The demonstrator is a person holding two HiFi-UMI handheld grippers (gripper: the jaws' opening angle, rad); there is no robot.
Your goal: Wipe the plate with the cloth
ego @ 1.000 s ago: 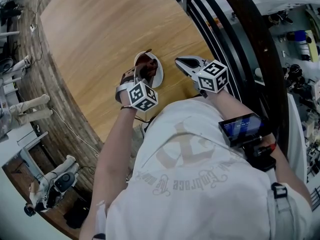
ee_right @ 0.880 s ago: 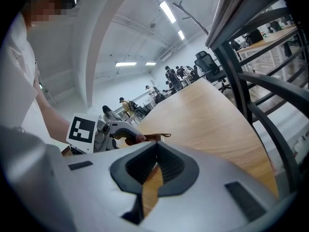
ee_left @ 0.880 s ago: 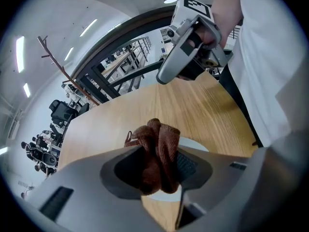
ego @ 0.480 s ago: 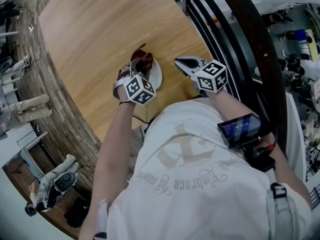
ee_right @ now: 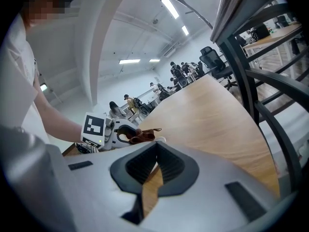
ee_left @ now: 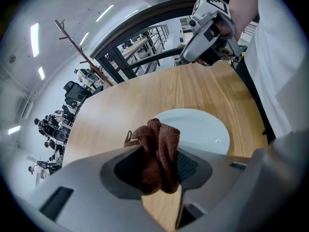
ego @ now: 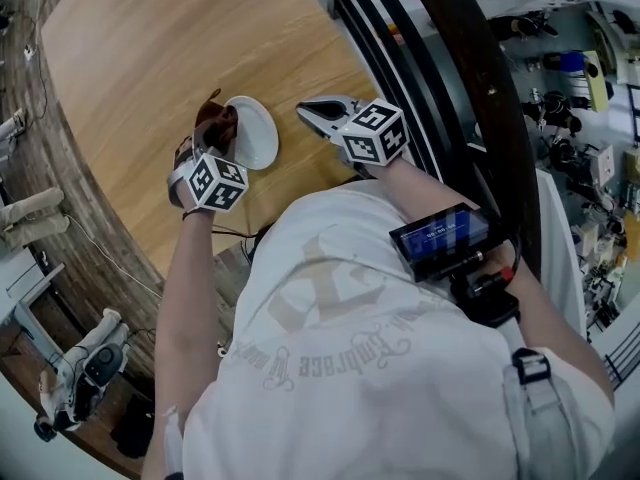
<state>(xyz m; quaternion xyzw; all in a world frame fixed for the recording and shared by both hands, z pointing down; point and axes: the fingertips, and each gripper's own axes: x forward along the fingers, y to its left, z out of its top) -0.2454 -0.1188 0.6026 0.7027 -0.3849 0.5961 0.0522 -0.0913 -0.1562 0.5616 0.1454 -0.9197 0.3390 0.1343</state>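
A white plate [ego: 256, 133] lies on the round wooden table [ego: 140, 48]. My left gripper [ego: 212, 136] is shut on a bunched brown cloth [ego: 216, 124], which hangs over the plate's left rim. In the left gripper view the cloth [ee_left: 157, 148] fills the jaws of the left gripper [ee_left: 157, 167], with the plate [ee_left: 203, 132] just beyond it. My right gripper [ego: 316, 111] hovers to the right of the plate, shut on nothing. In the right gripper view its jaws meet at the right gripper's tip [ee_right: 155, 164], and the cloth [ee_right: 139, 137] shows in the distance.
A dark metal railing [ego: 410, 58] runs close along the table's right side, behind the right gripper. The table's curved edge [ego: 95, 203] drops to the floor on the left. A person's torso fills the lower head view.
My left gripper has drawn the cloth leftward across the plate, from its middle to its left rim. The right gripper has stayed beside the plate.
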